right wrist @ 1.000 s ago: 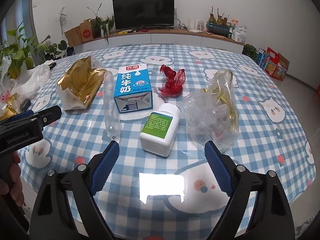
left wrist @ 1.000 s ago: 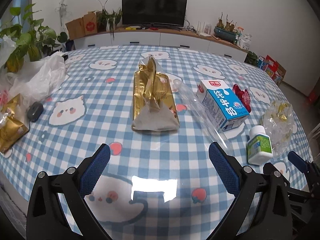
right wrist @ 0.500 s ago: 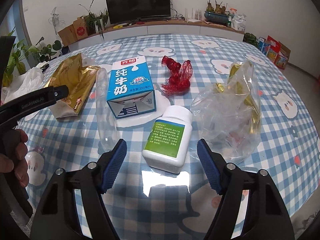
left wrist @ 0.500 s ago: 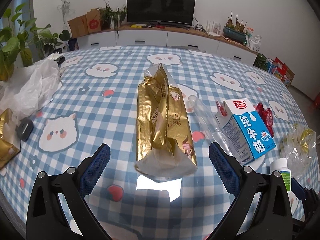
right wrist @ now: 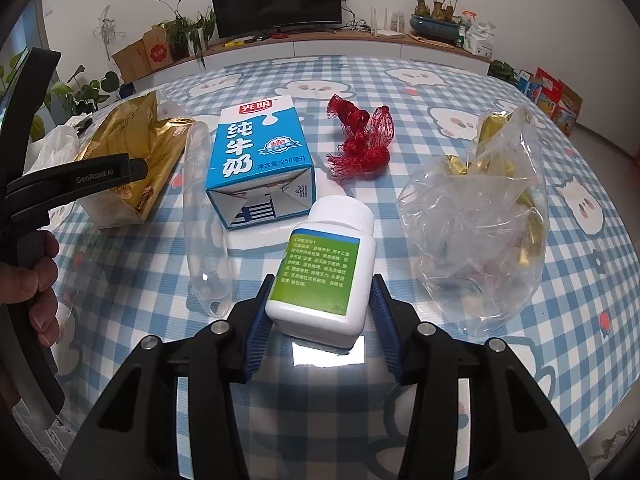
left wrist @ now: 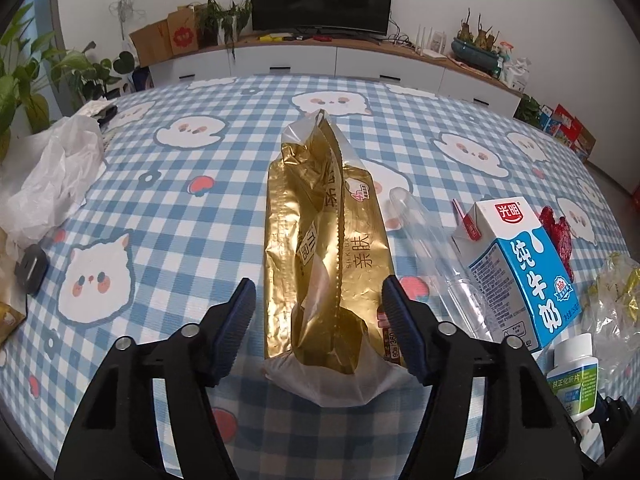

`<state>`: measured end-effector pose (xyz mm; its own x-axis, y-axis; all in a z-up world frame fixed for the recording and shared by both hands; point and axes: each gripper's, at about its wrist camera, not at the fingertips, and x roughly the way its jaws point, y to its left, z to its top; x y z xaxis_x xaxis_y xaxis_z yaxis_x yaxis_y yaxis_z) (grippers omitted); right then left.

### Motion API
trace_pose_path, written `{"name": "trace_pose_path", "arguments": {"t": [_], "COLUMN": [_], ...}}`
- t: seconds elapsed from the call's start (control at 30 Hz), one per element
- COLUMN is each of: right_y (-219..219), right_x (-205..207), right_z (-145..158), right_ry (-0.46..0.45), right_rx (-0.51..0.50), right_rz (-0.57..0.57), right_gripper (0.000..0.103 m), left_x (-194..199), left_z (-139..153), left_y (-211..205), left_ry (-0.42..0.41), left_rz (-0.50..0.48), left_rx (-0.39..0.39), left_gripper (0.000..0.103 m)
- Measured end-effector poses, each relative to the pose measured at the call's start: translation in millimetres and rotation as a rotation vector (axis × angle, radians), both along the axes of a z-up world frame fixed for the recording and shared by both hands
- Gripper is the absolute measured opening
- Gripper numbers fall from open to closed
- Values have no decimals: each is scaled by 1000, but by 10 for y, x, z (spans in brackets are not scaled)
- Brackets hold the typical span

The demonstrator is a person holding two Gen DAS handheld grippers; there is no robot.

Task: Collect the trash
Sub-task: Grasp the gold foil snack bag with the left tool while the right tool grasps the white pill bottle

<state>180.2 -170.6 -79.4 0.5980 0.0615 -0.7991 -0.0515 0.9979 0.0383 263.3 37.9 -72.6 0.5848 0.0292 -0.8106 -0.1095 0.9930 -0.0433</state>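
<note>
Half the pill bottle [left wrist: 574, 380] behind closing tongs [left wrist: 320, 322]

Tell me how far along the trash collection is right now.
Done: nothing looks collected; everything lies on the table. In hand: the left gripper is closing around the gold bag, the right gripper around the white pill bottle; neither pad pair clearly presses yet. Left: milk carton, red mesh net, clear plastic bag, clear plastic tube.
</note>
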Motion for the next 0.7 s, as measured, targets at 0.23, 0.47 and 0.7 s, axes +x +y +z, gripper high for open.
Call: {"name": "trace_pose_path", "arguments": {"t": [0.23,0.47,0.7], "right_y": [7,-8,-21], "right_x": [3,-8,-11], "right_z": [0,16,31], "right_ry": [1,2,-1], "right_rx": [6,19,19], "right_rz": [2,1,1], "right_gripper": [44,43,42], "left_x": [-14,-38,-70], "left_z": [-90,-87,-73], "left_y": [-7,-75,-83], "left_ry": [25,23,16], "left_rz": [-2,-17,-11], "left_rx": [-6,33,52], "left_gripper": [34,12,9]}}
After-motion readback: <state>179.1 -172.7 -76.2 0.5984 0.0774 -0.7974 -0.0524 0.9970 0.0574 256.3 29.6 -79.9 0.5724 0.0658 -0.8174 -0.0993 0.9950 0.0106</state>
